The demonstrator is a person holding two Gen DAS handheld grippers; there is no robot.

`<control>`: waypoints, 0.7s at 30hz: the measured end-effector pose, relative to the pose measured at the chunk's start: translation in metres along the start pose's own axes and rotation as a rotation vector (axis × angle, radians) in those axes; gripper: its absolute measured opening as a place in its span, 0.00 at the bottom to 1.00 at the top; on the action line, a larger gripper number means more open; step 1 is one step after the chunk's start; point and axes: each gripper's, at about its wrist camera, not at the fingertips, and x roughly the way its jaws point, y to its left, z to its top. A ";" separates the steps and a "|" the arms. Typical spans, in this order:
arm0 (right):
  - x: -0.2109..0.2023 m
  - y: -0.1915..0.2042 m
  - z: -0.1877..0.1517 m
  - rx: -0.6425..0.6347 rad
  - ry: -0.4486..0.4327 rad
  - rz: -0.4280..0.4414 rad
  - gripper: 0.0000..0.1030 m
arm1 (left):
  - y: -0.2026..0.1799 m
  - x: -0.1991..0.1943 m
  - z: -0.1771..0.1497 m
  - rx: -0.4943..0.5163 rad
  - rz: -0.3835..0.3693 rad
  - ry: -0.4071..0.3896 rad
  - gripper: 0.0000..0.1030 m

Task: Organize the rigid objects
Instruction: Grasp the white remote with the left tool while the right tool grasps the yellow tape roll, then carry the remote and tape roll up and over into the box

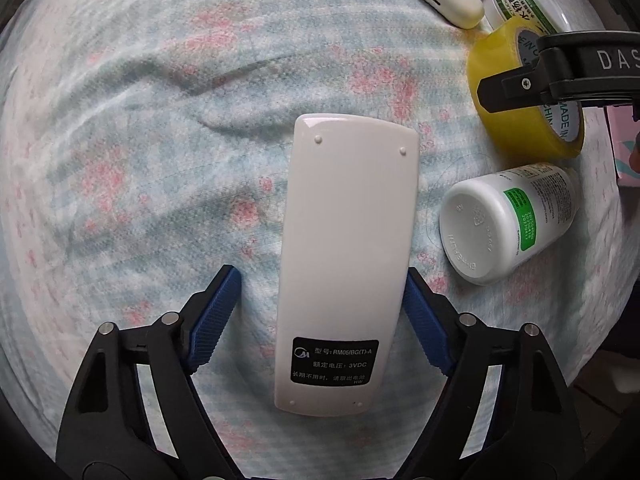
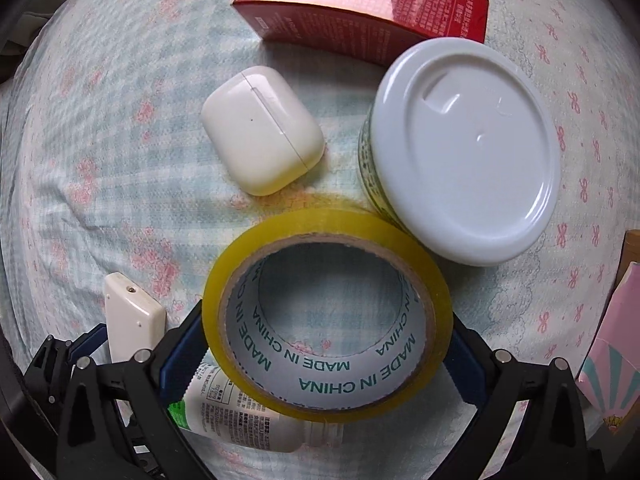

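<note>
A white remote [image 1: 348,256] lies face down on the flowered cloth, between the blue pads of my left gripper [image 1: 322,312]. The right pad touches its edge; the left pad stands apart, so the gripper is open. My right gripper [image 2: 326,344] is shut on a yellow tape roll [image 2: 328,316], which also shows in the left wrist view [image 1: 516,104]. A white pill bottle [image 1: 504,220] lies on its side right of the remote, and shows under the tape in the right wrist view [image 2: 240,420].
A white earbud case [image 2: 262,130], a white-lidded jar [image 2: 468,148] and a red box [image 2: 360,4] lie beyond the tape. A pink box [image 2: 608,364] is at the right edge. The remote's end [image 2: 132,320] shows at left.
</note>
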 end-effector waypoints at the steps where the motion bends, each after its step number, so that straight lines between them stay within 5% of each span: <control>1: 0.000 -0.001 0.001 0.001 -0.001 -0.002 1.00 | 0.000 0.000 0.002 0.004 -0.002 0.005 0.76; 5: 0.001 -0.005 0.007 -0.001 0.003 -0.027 0.95 | -0.005 -0.002 0.012 0.041 0.003 0.005 0.69; 8: 0.001 -0.004 0.012 -0.003 0.007 -0.040 0.94 | -0.020 -0.006 0.019 0.083 0.003 -0.004 0.53; 21: 0.002 0.011 0.002 -0.009 -0.005 -0.049 0.94 | -0.002 -0.023 0.006 0.027 -0.056 -0.038 0.53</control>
